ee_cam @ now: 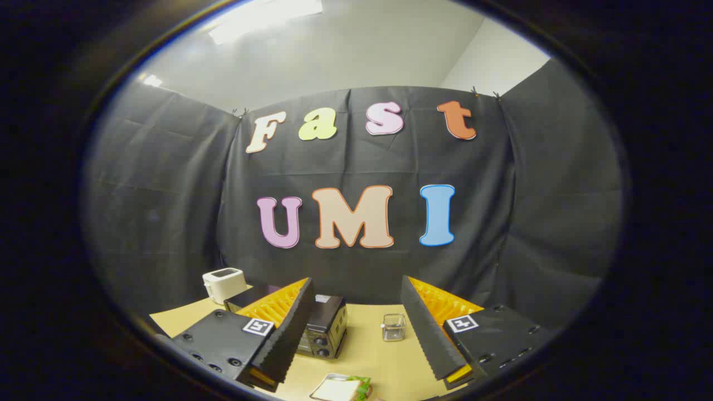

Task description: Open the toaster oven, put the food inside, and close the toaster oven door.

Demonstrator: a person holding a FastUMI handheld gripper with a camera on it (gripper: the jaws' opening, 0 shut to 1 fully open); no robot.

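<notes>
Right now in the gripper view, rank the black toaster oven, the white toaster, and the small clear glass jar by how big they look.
1. Black toaster oven, partly hidden behind a hand-held gripper finger; gripper open.
2. White toaster, farther back, so apparent size may mislead.
3. Small clear glass jar.

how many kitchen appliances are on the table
2. A white toaster stands at the table's far left corner; the black toaster oven sits nearer, partly behind the left finger of the open gripper. Others may be hidden behind the fingers.
</notes>
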